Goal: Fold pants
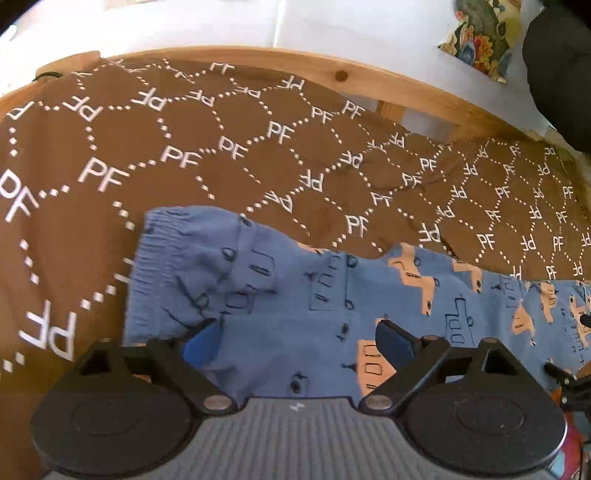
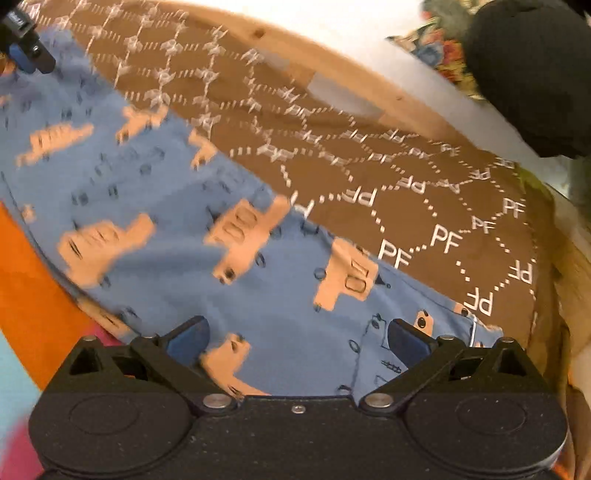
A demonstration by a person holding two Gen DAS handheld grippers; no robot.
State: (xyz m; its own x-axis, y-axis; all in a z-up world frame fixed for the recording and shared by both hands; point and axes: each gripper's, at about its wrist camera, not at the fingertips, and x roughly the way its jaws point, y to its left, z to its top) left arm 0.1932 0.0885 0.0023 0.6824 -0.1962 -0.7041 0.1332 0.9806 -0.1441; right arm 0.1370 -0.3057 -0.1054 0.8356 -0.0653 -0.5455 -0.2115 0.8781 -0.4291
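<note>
As seen from the left wrist view, blue pants (image 1: 295, 314) printed with tan vehicle shapes, spread lengthwise on a brown blanket (image 1: 229, 122) marked with white "PF" lettering, over a wooden frame (image 1: 369, 79). Ribbed elastic band (image 1: 162, 258) toward the left, near the left gripper (image 1: 295, 341); remainder of the garment running off to the right. Left gripper fingers (image 1: 393, 341) spread wide apart, poised over the fabric, nothing pinched between them. Upper edge by the band apparently doubled over, hinting at a lengthwise fold already made; not certain from this view. Black object (image 1: 561, 74) and patterned cushion (image 1: 480, 33) beyond the frame. From the right wrist view, much of it smeared by motion blur: the other stretch of the pants (image 2: 184, 206) lying flat on the blanket (image 2: 424, 206), orange fabric (image 2: 33, 280) along the near edge. Right gripper (image 2: 299, 341) likewise held apart above the cloth, gripping nothing. Left gripper (image 2: 31, 55) partly visible at the far upper left corner. Judged progress: early; garment laid out full length, crosswise folds not yet made, both ends yet to be grasped.
</note>
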